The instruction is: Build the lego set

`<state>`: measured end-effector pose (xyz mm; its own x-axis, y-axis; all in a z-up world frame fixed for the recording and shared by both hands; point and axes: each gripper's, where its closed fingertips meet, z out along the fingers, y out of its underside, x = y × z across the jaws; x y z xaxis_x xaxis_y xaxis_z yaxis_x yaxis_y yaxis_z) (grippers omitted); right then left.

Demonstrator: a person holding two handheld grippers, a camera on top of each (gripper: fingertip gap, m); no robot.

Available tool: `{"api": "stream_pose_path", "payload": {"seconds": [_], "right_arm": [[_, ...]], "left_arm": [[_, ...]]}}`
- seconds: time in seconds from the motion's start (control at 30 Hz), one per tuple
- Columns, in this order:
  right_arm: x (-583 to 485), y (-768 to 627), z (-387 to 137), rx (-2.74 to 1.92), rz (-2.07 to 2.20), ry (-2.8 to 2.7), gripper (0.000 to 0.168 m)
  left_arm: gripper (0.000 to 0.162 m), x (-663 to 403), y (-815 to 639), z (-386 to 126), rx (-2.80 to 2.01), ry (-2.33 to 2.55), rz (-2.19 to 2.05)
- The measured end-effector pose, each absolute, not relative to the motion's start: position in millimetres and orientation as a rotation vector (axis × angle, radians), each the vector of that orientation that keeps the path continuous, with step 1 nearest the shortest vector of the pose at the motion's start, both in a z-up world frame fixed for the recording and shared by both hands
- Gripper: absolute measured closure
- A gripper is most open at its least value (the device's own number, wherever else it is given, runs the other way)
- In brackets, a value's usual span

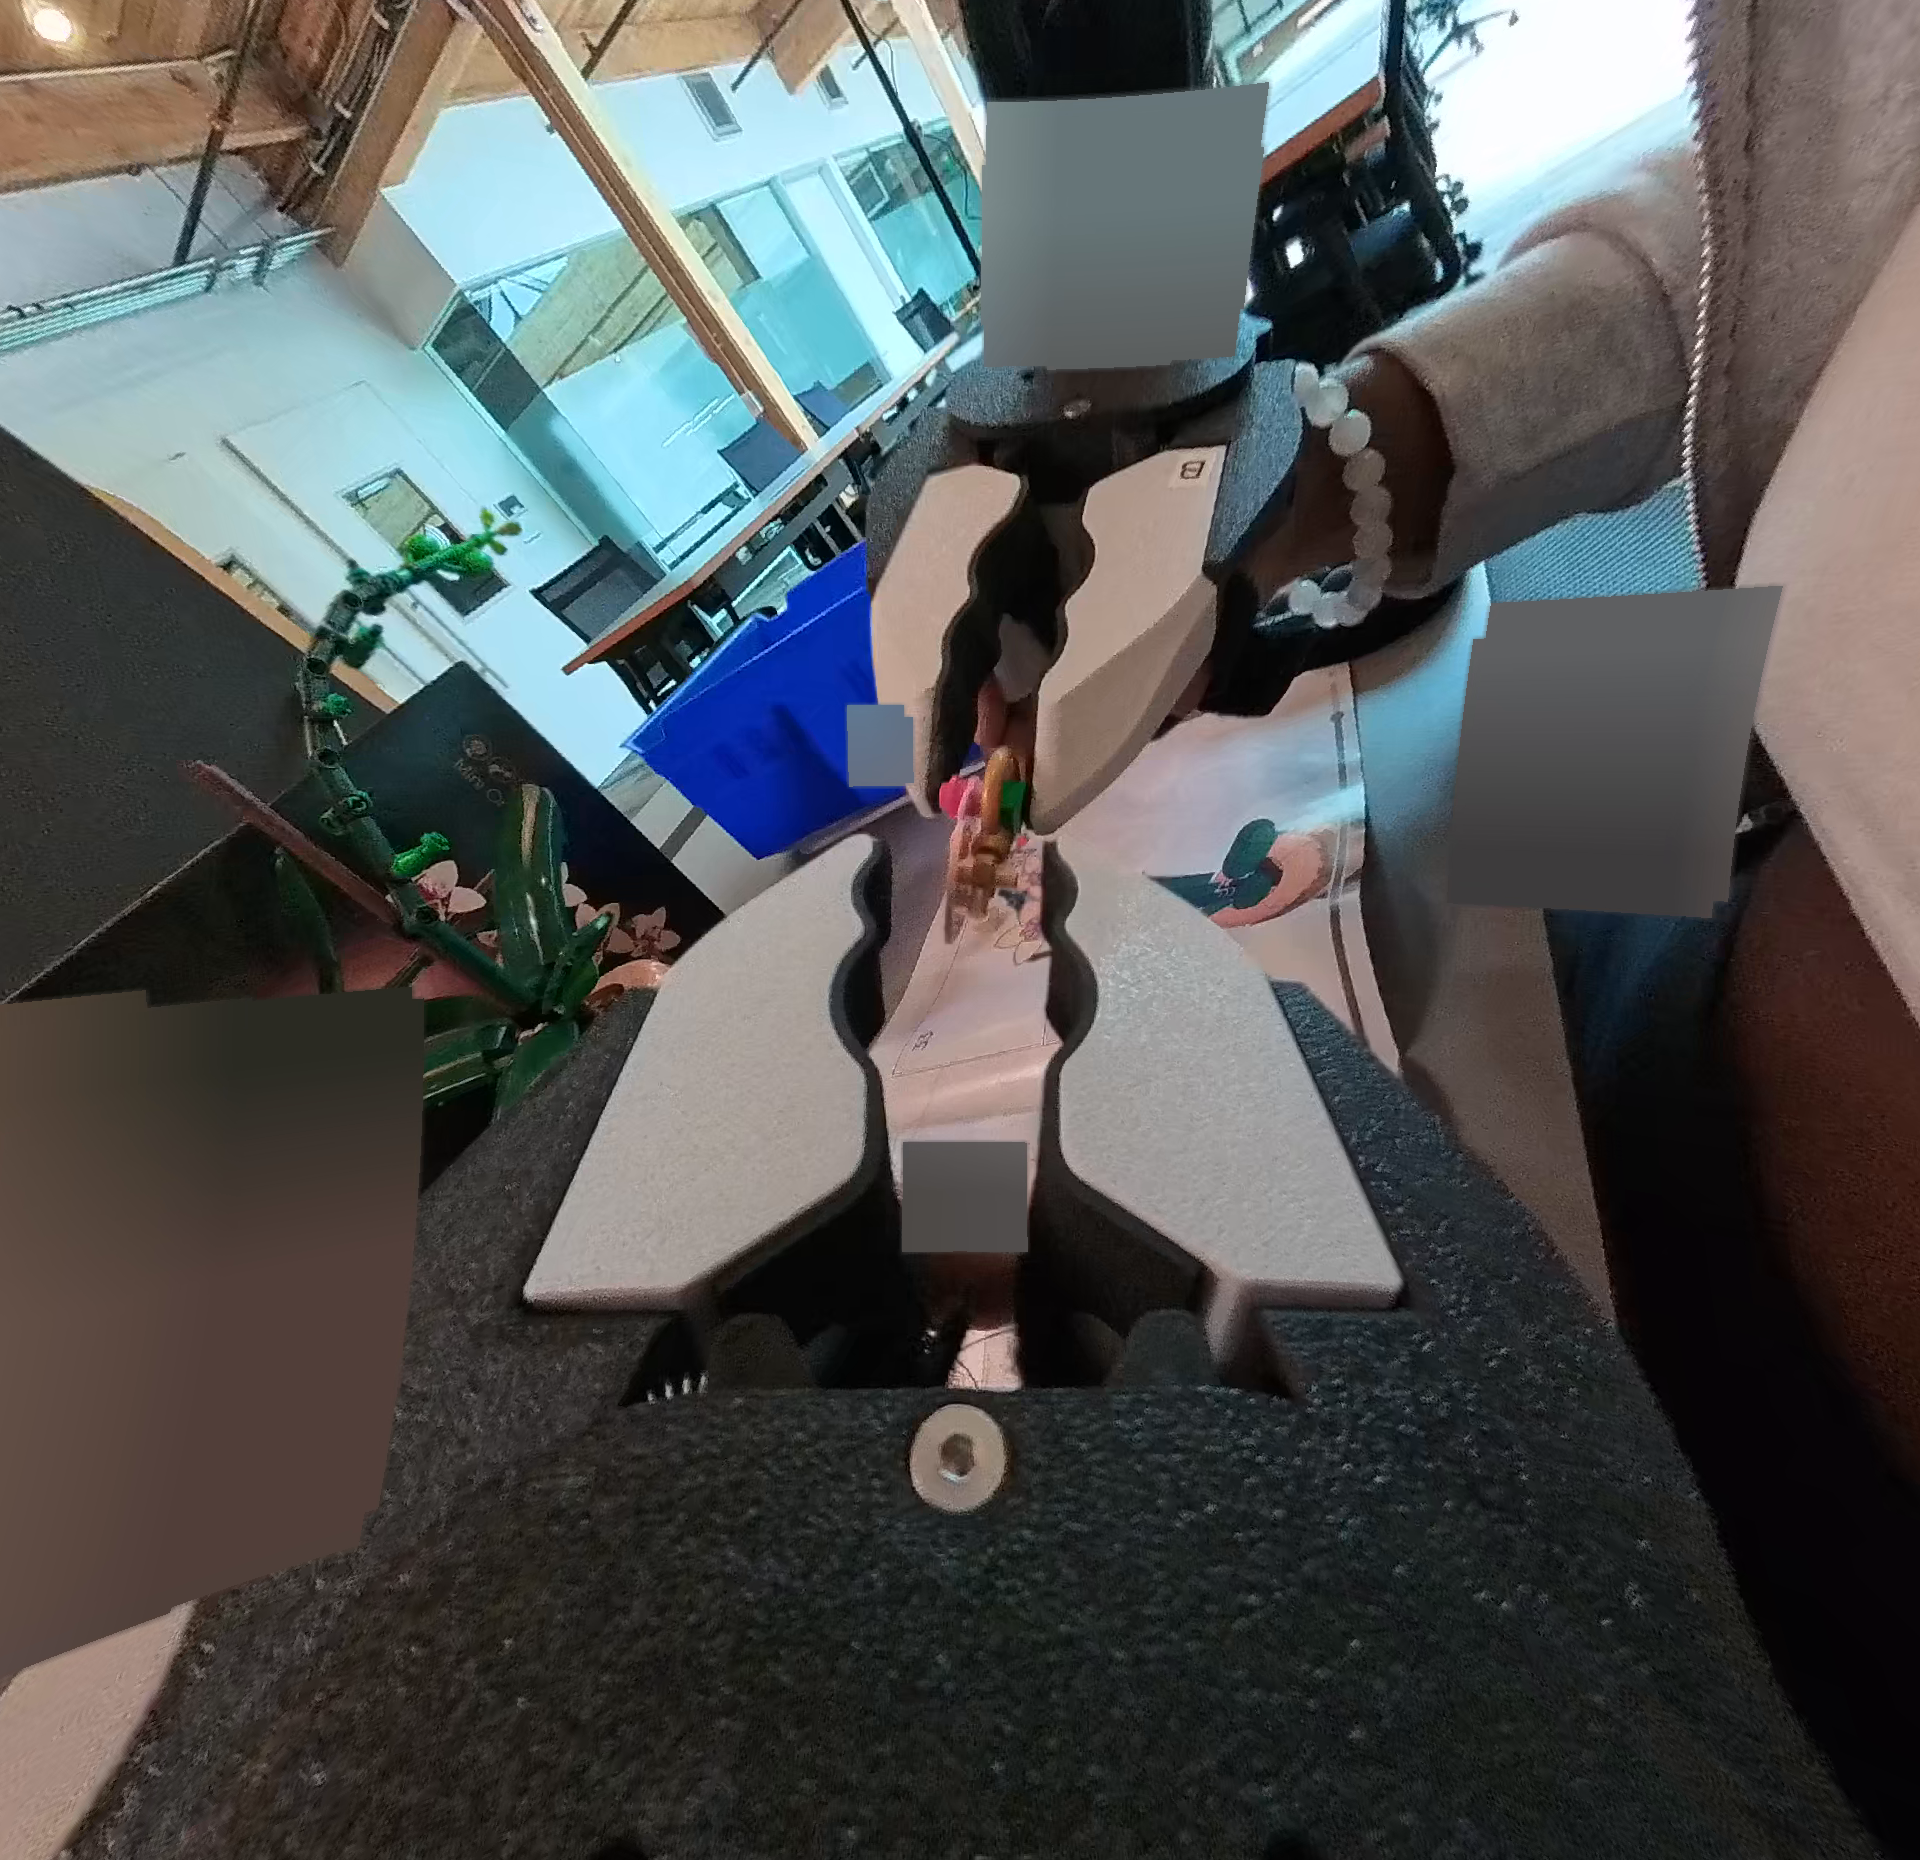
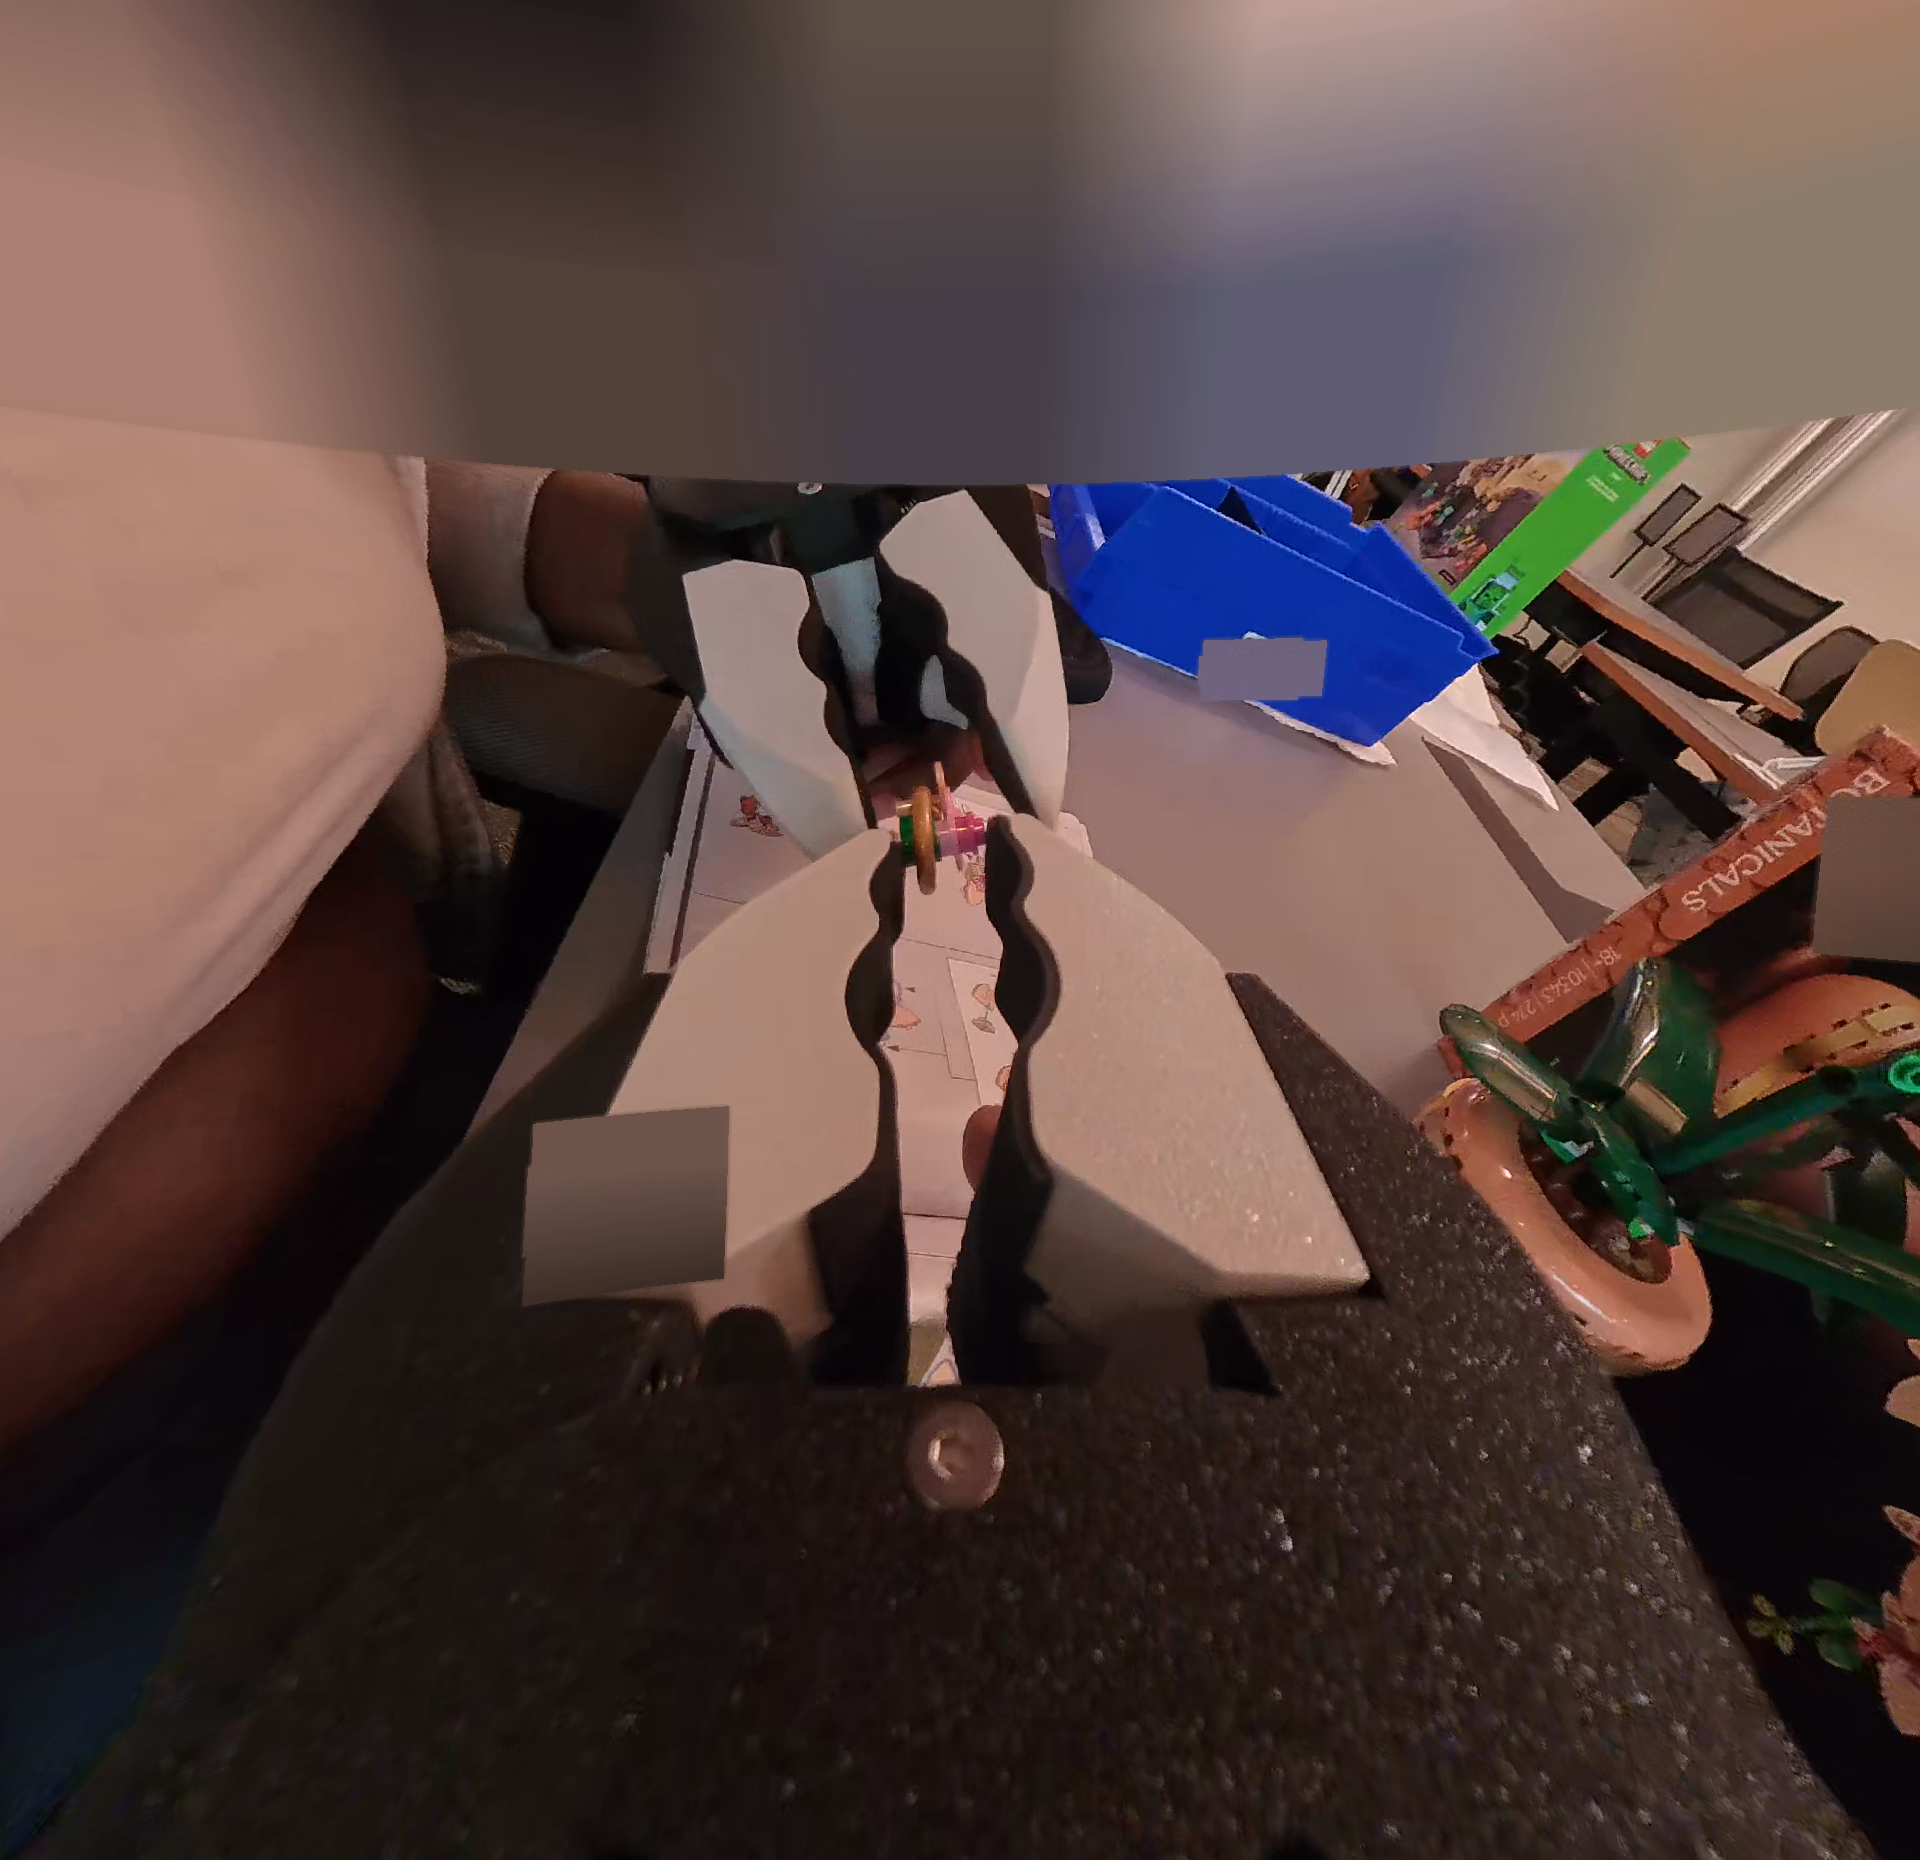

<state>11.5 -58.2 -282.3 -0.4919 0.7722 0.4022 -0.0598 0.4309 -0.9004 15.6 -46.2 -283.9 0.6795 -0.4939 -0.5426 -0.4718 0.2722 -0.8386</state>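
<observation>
Two claws nose to nose right now, and the whole thing comes down to that tiny gap between them. My right claw [image 2: 940,844] has its tips pinched on a little flower piece [image 2: 940,831]: a gold ring with a green bit on one side and a pink bit on the other. In the left wrist view the same flower piece [image 1: 989,808] hangs from the far claw's tips, with a tan-gold stem trailing down out of the grip toward my left claw [image 1: 961,865].

Left claw is parted, nothing in it, tips just short of that dangling stem. So the piece sits dead ahead of the left claw and slightly above its tip line, long axis running roughly up-down from the left camera's angle. I think the stem end falls between the left tips, but it's blurry there, so don't quote me.

My read: the left one is the nearer free claw, and it would need to ease forward and shut on the stem across its long axis.

Everything's hovering over the instruction booklet [image 1: 977,1041] on the worktop [image 2: 1299,844], with the half-built green plant [image 2: 1621,1114] in its pot off to the side.
</observation>
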Motion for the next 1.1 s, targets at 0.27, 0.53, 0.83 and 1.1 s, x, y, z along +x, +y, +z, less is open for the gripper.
{"api": "stream_pose_path", "payload": {"seconds": [0.27, 0.53, 0.83, 1.1], "right_arm": [[12.3, -60.4, -283.3, -0.634, 1.253, -1.784, 0.154], [14.1, -57.0, -285.6, -0.648, 1.242, -1.765, 0.162], [14.2, -55.9, -289.3, -0.653, 1.261, -1.781, 0.165], [19.7, -60.1, -290.7, -0.702, 1.453, -1.829, 0.165]], "left_arm": [[0.15, 20.1, -49.0, -286.1, -1.319, 0.942, 0.005], [0.15, 15.2, -46.4, -290.5, -1.353, 0.929, 0.024], [0.14, 19.3, -46.6, -289.1, -1.345, 0.937, -0.002], [0.147, 22.9, -49.6, -289.6, -1.319, 0.966, -0.011]]}}
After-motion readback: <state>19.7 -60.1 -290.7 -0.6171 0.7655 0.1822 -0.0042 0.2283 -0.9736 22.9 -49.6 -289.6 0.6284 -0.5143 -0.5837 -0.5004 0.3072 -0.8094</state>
